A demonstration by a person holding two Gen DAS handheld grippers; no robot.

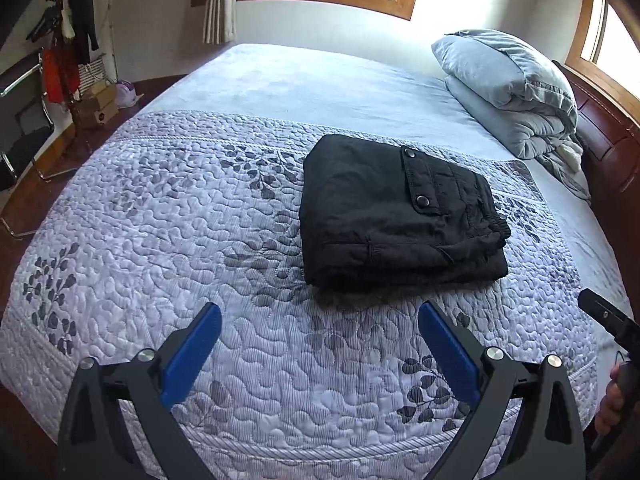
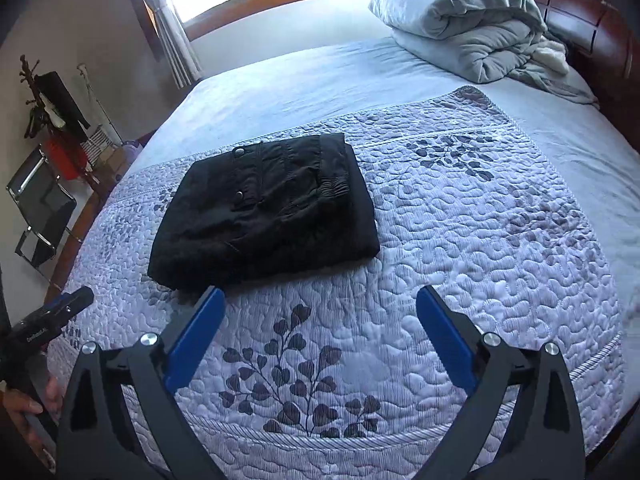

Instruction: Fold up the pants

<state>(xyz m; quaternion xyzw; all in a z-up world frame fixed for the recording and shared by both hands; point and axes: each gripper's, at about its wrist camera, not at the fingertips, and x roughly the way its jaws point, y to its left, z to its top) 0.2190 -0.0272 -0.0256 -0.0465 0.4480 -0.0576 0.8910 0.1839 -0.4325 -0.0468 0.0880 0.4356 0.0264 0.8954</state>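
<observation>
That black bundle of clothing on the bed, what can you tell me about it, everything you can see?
The black folded pants are a thick, slightly crinkled woven fabric, folded into a compact, roughly square stack of several layers. On top shows a pocket flap with two round metal snap buttons, and a gathered elastic band runs along one edge. The stack lies flat on the lilac quilted bedspread with a leaf pattern, which alone touches it. Both sets of blue fingers hang open, short of it.
</observation>
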